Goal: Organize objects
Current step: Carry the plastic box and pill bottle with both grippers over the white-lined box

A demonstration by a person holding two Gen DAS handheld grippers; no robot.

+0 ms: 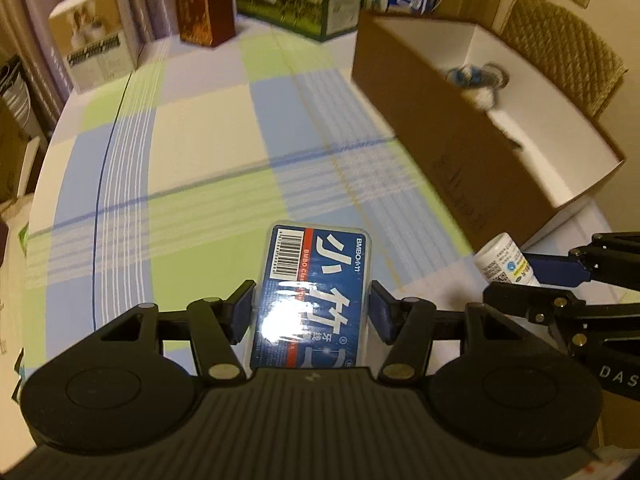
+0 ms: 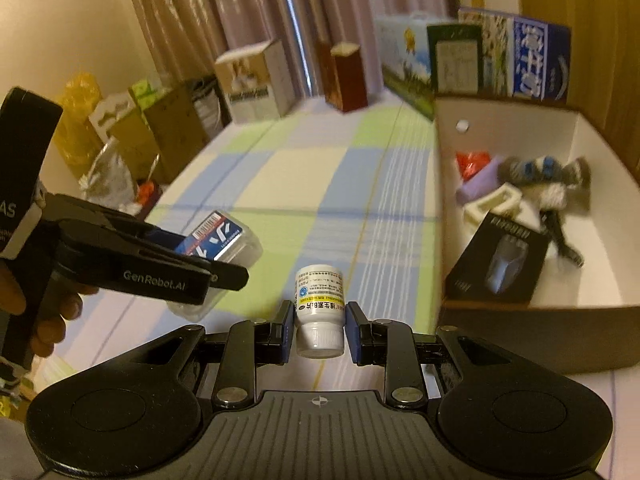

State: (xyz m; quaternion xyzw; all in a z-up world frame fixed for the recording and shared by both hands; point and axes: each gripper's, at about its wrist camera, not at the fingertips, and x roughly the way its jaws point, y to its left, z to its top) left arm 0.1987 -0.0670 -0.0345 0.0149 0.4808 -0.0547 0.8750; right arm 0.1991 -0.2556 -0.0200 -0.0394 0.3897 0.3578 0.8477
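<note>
My left gripper [image 1: 312, 306] is shut on a clear box with a blue label, a floss pick box [image 1: 316, 276], held above the checked tablecloth. It also shows in the right wrist view [image 2: 218, 240] at the left, gripped by the left gripper [image 2: 188, 268]. My right gripper [image 2: 318, 326] is shut on a small white pill bottle [image 2: 320, 300], cap toward the camera. The bottle also shows in the left wrist view [image 1: 506, 262] at the right, between the right gripper's fingers [image 1: 560, 272]. An open cardboard box [image 2: 520, 320] lies to the right.
The cardboard box [image 1: 440, 120] holds a black package [image 2: 500, 264], a purple block [image 2: 480, 186], a red item [image 2: 472, 162], a white frame and socks. Several cartons [image 1: 96, 52] stand along the table's far edge. Bags and boxes [image 2: 120, 140] lie beyond the left edge.
</note>
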